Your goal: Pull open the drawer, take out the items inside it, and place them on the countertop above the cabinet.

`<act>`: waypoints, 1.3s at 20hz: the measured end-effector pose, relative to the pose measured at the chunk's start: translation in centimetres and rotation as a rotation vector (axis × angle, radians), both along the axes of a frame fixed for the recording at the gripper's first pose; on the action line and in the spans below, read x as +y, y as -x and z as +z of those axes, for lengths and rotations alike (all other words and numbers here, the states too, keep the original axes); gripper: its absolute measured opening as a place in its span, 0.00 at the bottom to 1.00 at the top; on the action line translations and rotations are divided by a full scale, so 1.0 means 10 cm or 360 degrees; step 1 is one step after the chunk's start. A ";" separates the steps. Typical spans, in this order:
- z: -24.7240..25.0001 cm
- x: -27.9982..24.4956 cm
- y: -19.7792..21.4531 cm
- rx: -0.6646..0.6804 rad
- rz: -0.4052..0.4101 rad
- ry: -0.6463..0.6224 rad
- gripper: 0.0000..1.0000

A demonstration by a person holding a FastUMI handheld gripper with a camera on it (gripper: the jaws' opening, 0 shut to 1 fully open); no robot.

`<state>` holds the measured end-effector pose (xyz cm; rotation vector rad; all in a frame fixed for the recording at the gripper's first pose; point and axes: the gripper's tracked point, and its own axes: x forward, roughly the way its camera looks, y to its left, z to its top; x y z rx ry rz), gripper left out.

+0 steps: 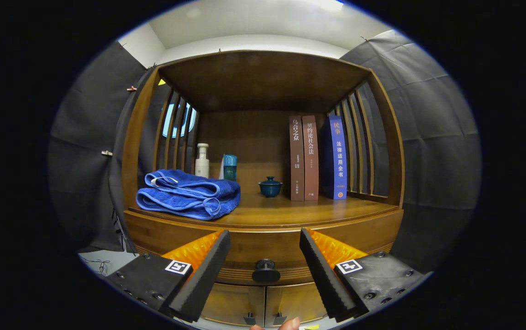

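The gripper (265, 238) is hovering open with the closed drawer's knob (265, 270) between its fingers, risking slipping off if closing too shallow.

The gripper (265, 240) is hanging with its fingers spread wide, the closed drawer's black knob (265, 270) sitting between them, untouched.

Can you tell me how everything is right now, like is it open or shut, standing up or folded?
gripper: open, fingers either side of the knob, not touching
drawer: shut
drawer knob: free, between the fingers
cabinet doors: shut
blue towel: folded, lying on countertop
three books: upright
teal lidded cup: lid on
white bottle: upright
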<state>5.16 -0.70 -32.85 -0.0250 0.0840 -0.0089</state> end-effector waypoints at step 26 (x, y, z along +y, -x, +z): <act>-0.59 -0.08 1.13 0.0340 0.0012 -0.0107 0.26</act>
